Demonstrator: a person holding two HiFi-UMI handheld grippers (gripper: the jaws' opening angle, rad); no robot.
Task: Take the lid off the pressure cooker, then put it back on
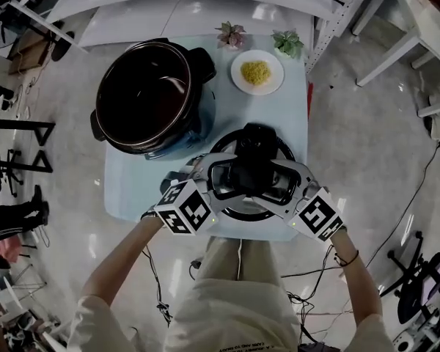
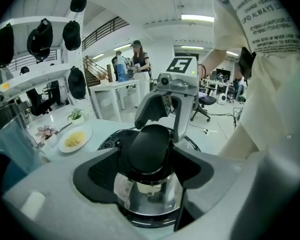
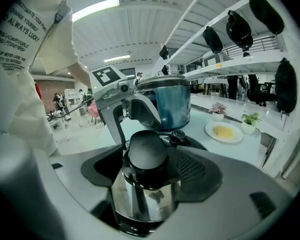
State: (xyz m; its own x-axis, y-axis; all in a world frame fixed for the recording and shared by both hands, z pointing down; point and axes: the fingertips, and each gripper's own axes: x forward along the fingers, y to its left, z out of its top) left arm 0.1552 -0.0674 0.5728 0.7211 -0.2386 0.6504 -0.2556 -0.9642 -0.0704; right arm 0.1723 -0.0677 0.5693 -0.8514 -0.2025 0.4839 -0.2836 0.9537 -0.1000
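You have open room on the table's bare front-left corner. The open pot fills the back left, just beside the lid — only a narrow gap there. Behind the lid, the plate, a pink plant and a green plant line the far edge.

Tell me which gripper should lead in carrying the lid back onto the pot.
Left, probably. Both the left gripper and the right gripper have their jaws closed on the lid knob. The open pot sits to the person's left, so the left one is nearer and the right would reach across.
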